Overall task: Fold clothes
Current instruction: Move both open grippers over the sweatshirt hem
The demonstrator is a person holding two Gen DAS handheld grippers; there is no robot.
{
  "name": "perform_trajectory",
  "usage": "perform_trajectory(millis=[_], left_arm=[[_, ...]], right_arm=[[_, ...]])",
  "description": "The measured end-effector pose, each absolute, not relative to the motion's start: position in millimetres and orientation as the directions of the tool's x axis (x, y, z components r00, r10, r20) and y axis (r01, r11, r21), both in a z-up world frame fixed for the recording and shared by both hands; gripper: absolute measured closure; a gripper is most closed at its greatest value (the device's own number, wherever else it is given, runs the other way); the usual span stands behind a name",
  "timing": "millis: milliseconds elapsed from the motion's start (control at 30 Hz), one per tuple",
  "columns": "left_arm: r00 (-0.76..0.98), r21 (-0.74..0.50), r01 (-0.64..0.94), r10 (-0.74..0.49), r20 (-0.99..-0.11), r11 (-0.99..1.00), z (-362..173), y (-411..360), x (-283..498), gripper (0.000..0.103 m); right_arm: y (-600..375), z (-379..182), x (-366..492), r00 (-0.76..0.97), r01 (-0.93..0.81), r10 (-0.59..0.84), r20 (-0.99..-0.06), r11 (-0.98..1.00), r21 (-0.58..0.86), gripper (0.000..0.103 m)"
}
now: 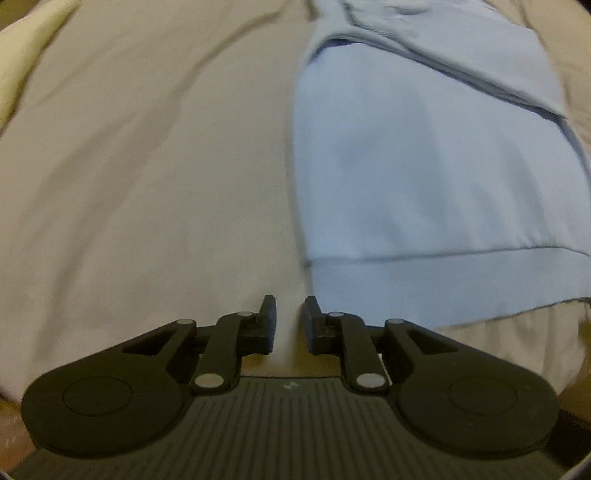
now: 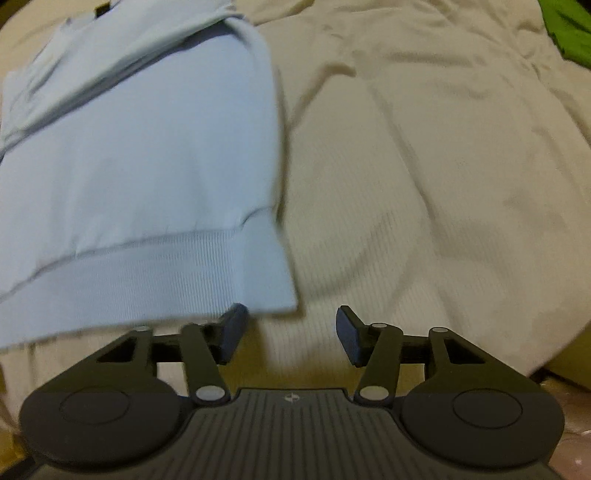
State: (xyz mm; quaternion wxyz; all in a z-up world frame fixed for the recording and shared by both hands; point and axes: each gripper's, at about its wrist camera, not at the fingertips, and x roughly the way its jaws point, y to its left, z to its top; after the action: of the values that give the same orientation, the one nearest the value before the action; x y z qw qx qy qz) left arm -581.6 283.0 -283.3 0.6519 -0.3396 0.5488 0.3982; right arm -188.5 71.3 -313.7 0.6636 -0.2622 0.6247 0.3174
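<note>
A light blue sweatshirt lies flat on the bed, its sides folded in and a sleeve laid across its upper part. Its ribbed hem faces the grippers. My left gripper hovers just off the garment's lower left corner, its jaws only a narrow gap apart with nothing between them. In the right wrist view the same sweatshirt fills the left half. My right gripper stands open beside the lower right hem corner, which sits just above its left finger. It holds nothing.
A cream, wrinkled bed sheet spreads left of the garment, and more of the sheet to its right. A pale yellow pillow sits at the far left. A green cloth lies at the far right corner.
</note>
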Motion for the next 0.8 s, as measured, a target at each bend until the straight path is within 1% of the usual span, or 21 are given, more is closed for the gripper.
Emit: perform_trajectory(millis=[67, 133, 300, 400, 433, 500, 533, 800], left_arm=[[0.095, -0.001, -0.900, 0.192, -0.977, 0.436, -261, 277, -578, 0.090], [0.109, 0.002, -0.905, 0.235, -0.966, 0.426, -240, 272, -571, 0.088], [0.157, -0.025, -0.912, 0.292, -0.944, 0.410, -198, 255, -535, 0.085], [0.145, 0.008, -0.908, 0.331, -0.933, 0.420, -176, 240, -514, 0.085], [0.143, 0.019, -0.906, 0.346, -0.927, 0.423, -168, 234, -508, 0.084], [0.139, 0.040, -0.903, 0.377, -0.916, 0.429, -153, 222, -495, 0.075], [0.144, 0.041, -0.901, 0.389, -0.910, 0.431, -149, 216, -491, 0.073], [0.186, 0.026, -0.902, 0.443, -0.877, 0.431, -120, 185, -478, 0.073]], right_arm=[[68, -296, -192, 0.028, -0.765, 0.132, -0.991, 0.641, 0.064, 0.050], [74, -277, -191, 0.041, -0.790, 0.212, -0.976, 0.605, 0.097, 0.042], [85, -223, -193, 0.062, -0.844, 0.415, -0.908, 0.507, 0.174, 0.038], [80, -199, -193, 0.049, -0.860, 0.508, -0.860, 0.460, 0.223, 0.038], [78, -192, -191, 0.050, -0.865, 0.525, -0.850, 0.448, 0.226, 0.038], [80, -180, -187, 0.056, -0.875, 0.550, -0.833, 0.429, 0.224, 0.036], [78, -175, -186, 0.060, -0.878, 0.561, -0.826, 0.423, 0.223, 0.033], [46, -153, -182, 0.046, -0.875, 0.603, -0.796, 0.409, 0.260, 0.030]])
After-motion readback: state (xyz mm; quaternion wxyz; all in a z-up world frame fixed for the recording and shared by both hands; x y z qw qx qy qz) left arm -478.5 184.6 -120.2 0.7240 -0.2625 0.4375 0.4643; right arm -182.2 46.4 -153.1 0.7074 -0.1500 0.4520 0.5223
